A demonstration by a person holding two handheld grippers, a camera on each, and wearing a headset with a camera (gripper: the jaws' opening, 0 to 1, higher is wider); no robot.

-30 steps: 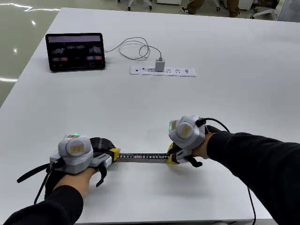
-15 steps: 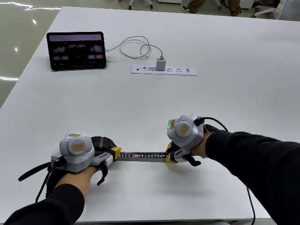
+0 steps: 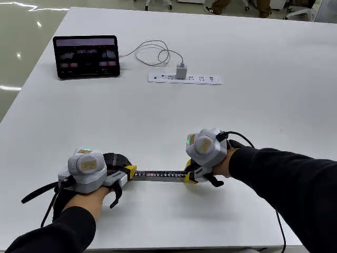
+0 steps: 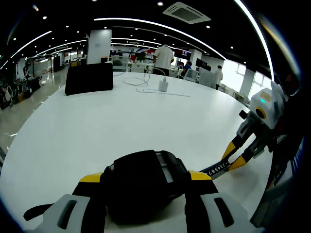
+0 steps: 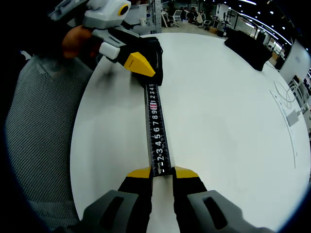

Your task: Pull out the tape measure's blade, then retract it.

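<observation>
White surface (image 3: pixel 210 116); left claw (image 3: pixel 124 173) clamps the tape measure (image 4: pixel 141 187), right claw (image 5: pixel 163 172) pinches its blade (image 5: pixel 155 126), part drawn. Next likely needs a steady, straight slide.

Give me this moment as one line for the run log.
left gripper: shut on tape measure case | right gripper: shut on blade | blade: partly out, flat on table
</observation>
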